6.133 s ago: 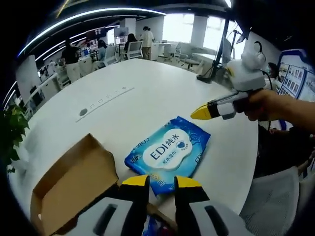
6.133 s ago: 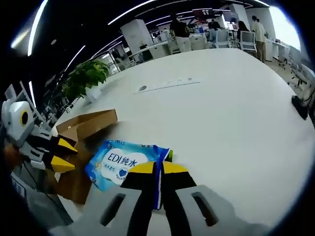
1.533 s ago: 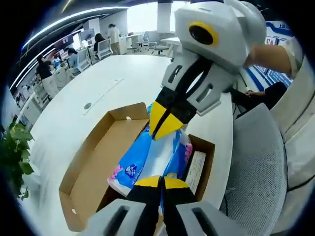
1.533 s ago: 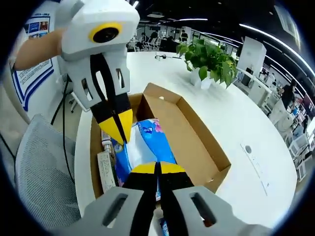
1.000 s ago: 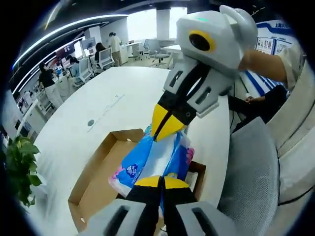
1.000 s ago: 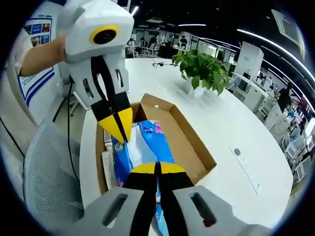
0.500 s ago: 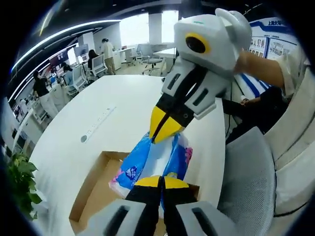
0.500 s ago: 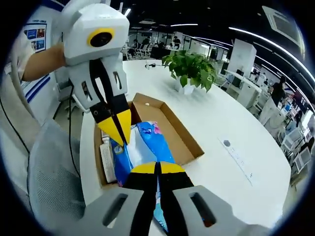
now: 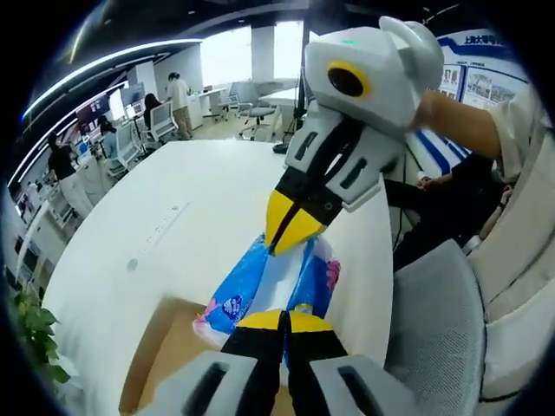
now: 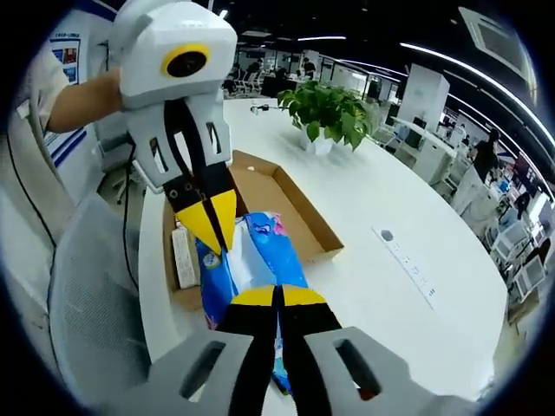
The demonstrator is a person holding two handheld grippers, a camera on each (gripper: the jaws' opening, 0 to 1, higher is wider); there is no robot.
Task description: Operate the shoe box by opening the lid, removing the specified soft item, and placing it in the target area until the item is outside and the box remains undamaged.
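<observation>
Left tool (image 9: 286,320): clamped on the blue tissue pack's (image 9: 273,282) near end.
Right tool (image 10: 277,297): pinching its opposite end.
Pack: in the air above the open shoe box (image 10: 299,217).
Risk: uneven pull between tools could tear the soft wrapper or drop it onto the white surface (image 10: 390,295).
</observation>
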